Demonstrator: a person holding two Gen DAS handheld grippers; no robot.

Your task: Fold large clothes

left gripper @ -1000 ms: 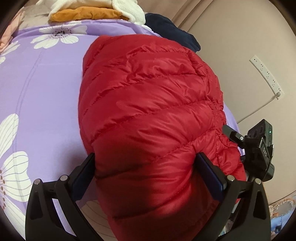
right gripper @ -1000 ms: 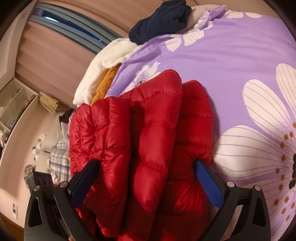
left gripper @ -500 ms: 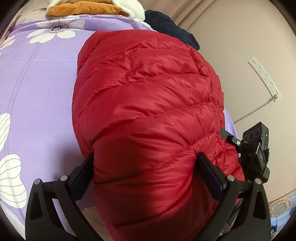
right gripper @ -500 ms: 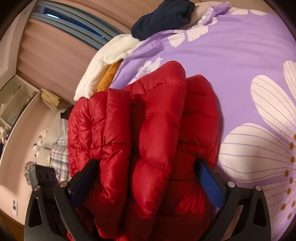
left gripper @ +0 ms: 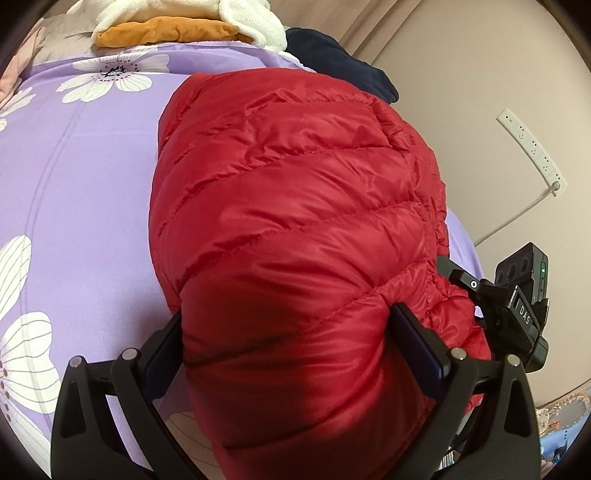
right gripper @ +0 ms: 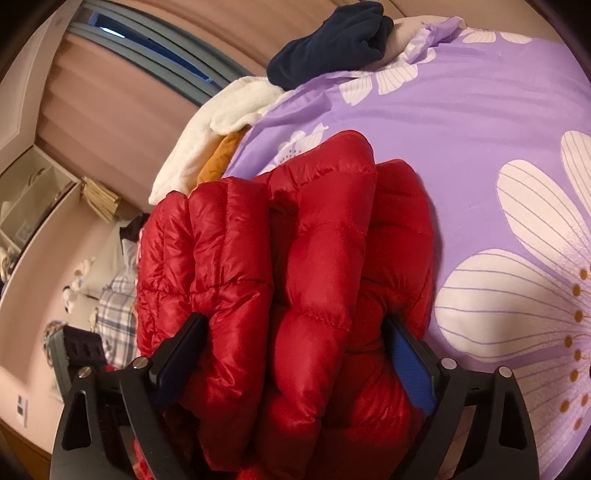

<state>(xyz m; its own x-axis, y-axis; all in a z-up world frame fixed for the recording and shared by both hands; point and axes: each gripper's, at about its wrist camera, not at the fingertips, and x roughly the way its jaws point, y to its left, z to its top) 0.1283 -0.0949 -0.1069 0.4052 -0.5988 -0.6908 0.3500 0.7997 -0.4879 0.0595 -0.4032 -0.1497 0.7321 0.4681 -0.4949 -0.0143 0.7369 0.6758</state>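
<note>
A red quilted down jacket (left gripper: 295,184) lies bundled in thick folds on the purple flowered bedsheet (left gripper: 74,184). My left gripper (left gripper: 286,317) straddles its near end, both pads against the puffy sides. In the right wrist view the jacket (right gripper: 314,240) shows stacked folds, and my right gripper (right gripper: 293,321) has its jaws closing on them, with the blue pads pressed into the fabric. The right gripper's body (left gripper: 517,306) shows at the jacket's right edge in the left wrist view.
A white fleece and an orange garment (left gripper: 177,29) are piled at the far end of the bed beside a navy garment (left gripper: 332,62). A power strip (left gripper: 532,147) hangs on the wall to the right. Plaid cloth (right gripper: 114,306) lies beyond the bed edge.
The right gripper's jaws have drawn slightly closer together on the jacket folds. The left wrist view shifted a little over the jacket; the grip looks the same.
</note>
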